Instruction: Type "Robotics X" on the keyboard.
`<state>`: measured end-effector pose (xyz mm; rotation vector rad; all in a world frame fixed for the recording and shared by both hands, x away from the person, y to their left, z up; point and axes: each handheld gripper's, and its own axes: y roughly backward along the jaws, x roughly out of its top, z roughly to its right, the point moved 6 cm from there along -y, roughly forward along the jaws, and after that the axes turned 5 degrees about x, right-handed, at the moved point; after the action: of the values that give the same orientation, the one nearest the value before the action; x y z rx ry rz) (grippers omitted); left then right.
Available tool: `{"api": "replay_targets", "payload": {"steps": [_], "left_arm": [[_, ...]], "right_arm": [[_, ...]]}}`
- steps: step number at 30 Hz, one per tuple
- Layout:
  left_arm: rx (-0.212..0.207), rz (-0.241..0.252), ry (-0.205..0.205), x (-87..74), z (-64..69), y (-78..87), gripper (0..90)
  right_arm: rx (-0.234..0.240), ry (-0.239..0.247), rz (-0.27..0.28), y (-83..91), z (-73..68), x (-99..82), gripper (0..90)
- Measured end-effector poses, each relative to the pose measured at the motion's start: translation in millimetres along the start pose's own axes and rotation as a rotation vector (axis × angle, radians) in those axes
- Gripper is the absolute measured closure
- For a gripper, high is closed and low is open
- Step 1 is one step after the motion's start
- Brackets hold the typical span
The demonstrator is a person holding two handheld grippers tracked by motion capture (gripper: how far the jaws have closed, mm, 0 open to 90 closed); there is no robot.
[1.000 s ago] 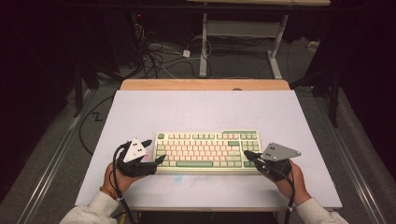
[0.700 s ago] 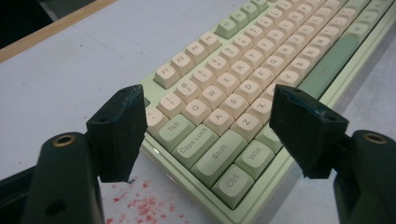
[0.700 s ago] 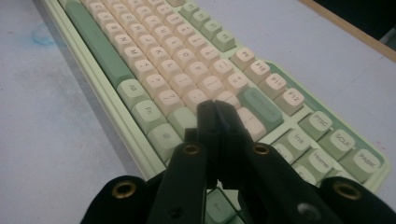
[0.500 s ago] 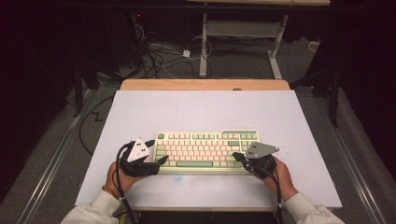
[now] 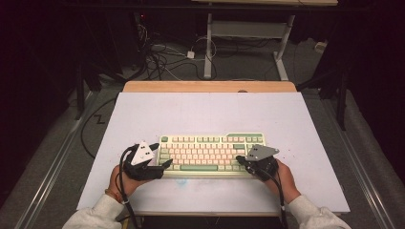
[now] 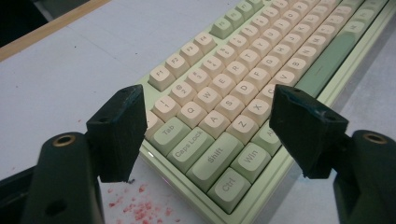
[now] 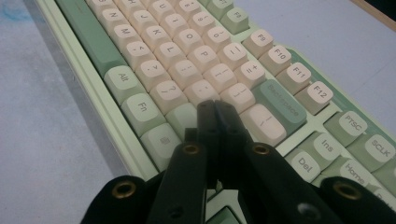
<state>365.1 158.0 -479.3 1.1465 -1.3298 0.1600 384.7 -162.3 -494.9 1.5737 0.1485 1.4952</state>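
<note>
The left gripper [image 5: 160,155] is held with its jaws spread wide, the keyboard [image 5: 210,151] corner lying between and just beyond them, untouched. The right gripper [image 7: 215,106] is seen with jaws pressed together, empty, poised over the keys near the Enter row. Beyond both, bare bench [image 5: 205,112] stretches away. The keyboard is judged rigid, moderately light and smooth-edged; its short end frames would best be clamped, never the loose keycaps.
</note>
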Motion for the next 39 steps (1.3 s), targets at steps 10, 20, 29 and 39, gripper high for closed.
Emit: {"api": "replay_targets", "payload": {"steps": [10, 20, 29, 39], "left_arm": [[-0.027, 0.013, 0.019, 4.2, -1.5, 1.5, 40.4], [-0.093, -0.006, 0.004, 14.3, -1.1, -2.4, 87.3], [-0.106, -0.043, -0.031, 28.0, 2.9, -14.7, 87.4], [-0.122, -0.071, -0.069, 39.5, 11.0, -27.6, 87.4]], "right_arm": [[0.001, -0.001, -0.012, -1.1, -1.2, -2.9, 90.0], [-0.008, 0.009, -0.009, -1.3, -1.7, -3.0, 90.0], [-0.014, 0.004, -0.007, -1.4, -2.5, -3.4, 90.0], [-0.016, 0.004, -0.004, -1.4, -2.4, -3.6, 90.0]]}}
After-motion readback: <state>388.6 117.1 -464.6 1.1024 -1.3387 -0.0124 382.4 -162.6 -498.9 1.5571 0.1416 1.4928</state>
